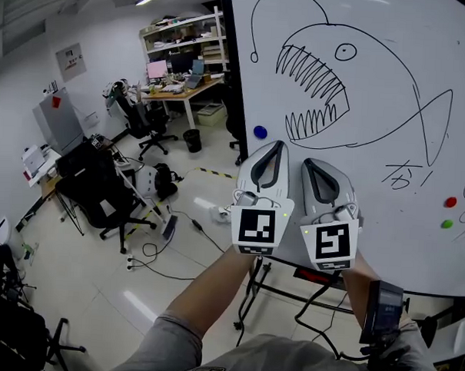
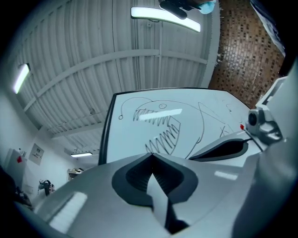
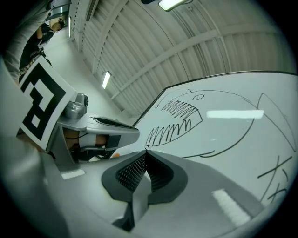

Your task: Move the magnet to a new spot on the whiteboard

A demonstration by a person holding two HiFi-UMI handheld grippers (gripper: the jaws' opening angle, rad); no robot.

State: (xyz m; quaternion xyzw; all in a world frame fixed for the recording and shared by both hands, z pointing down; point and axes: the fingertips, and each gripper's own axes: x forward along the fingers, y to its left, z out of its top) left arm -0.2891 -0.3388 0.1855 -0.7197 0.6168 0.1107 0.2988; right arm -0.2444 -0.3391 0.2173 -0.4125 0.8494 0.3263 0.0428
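A whiteboard (image 1: 377,41) with a drawn fish stands in front of me. A blue magnet (image 1: 259,131) sticks near its left edge; a red magnet (image 1: 450,202) and a green magnet (image 1: 446,224) sit at the right. My left gripper (image 1: 278,145) is shut and empty, its tip just right of and below the blue magnet, apart from it. Beside it, my right gripper (image 1: 309,163) is also shut and empty. In the left gripper view the closed tips (image 2: 151,154) aim at the fish's teeth. In the right gripper view the closed tips (image 3: 145,151) point at the board (image 3: 233,135).
To the left lies an office floor with black chairs (image 1: 101,190), a desk (image 1: 179,90), a bin (image 1: 192,139) and loose cables (image 1: 156,251). The board's stand (image 1: 255,286) runs below my arms. A black device (image 1: 382,310) hangs at lower right.
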